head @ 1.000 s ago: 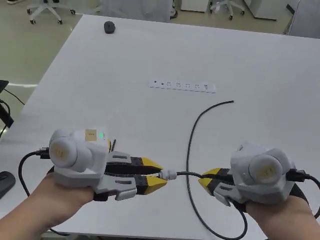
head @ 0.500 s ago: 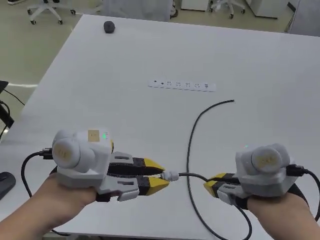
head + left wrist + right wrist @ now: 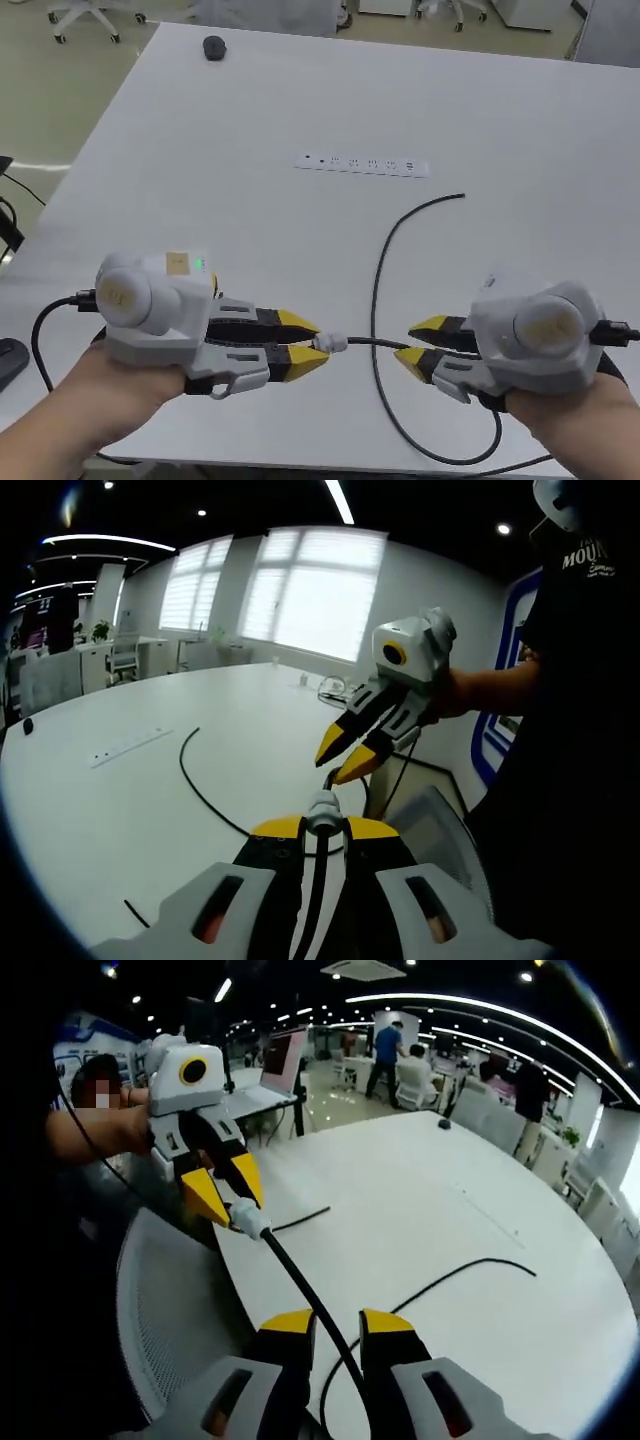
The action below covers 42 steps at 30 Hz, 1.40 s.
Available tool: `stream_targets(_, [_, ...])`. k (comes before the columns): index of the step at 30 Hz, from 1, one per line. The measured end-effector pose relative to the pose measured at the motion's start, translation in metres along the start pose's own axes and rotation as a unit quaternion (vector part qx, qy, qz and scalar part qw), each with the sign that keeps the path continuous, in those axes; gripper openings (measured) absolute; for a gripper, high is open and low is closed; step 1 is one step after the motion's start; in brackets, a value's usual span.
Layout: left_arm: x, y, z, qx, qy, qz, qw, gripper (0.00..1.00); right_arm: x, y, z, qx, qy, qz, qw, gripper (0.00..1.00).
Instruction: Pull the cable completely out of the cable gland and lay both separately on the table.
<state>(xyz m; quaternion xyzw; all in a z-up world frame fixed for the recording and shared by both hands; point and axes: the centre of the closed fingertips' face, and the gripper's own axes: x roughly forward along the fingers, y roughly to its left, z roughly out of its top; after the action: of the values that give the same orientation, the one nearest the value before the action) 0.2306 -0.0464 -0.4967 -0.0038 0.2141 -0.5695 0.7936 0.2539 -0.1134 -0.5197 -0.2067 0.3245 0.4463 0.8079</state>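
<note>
Left gripper (image 3: 320,343) and right gripper (image 3: 405,342): grey housings, yellow-tipped black jaws.

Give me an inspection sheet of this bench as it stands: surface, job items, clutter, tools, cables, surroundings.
Surface: white table, mostly bare.
Job's things: cable gland not yet off the black cable; the cable's far end lies loose on the table.
Clutter: power strip; small dark object near the far edge.
Tools: left tool shut on the cable gland; right tool open, the cable running between its jaws.
Cables: black lead loops from the left tool's back.
Surroundings: pale floor beside the table; people across an office.
</note>
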Motion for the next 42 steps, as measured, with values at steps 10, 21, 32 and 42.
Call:
stream_targets(10, [-0.001, -0.004, 0.002, 0.005, -0.004, -0.002, 1.0, 0.15, 0.01, 0.029, 0.023, -0.138, 0.023, 0.014, 0.9901, 0.15])
stream_targets(21, [-0.003, -0.005, -0.001, 0.008, -0.003, -0.004, 0.9999, 0.15, 0.017, 0.041, 0.03, -0.189, 0.029, 0.024, 0.9814, 0.09])
stream_targets(32, [-0.003, -0.004, -0.005, 0.006, 0.001, -0.006, 1.0, 0.15, 0.021, 0.045, 0.027, -0.204, 0.039, 0.037, 0.9774, 0.01])
stream_targets(42, [0.0, -0.004, -0.005, 0.009, 0.006, -0.007, 0.9999, 0.15, 0.02, 0.034, 0.018, -0.156, 0.04, 0.032, 0.9864, 0.0])
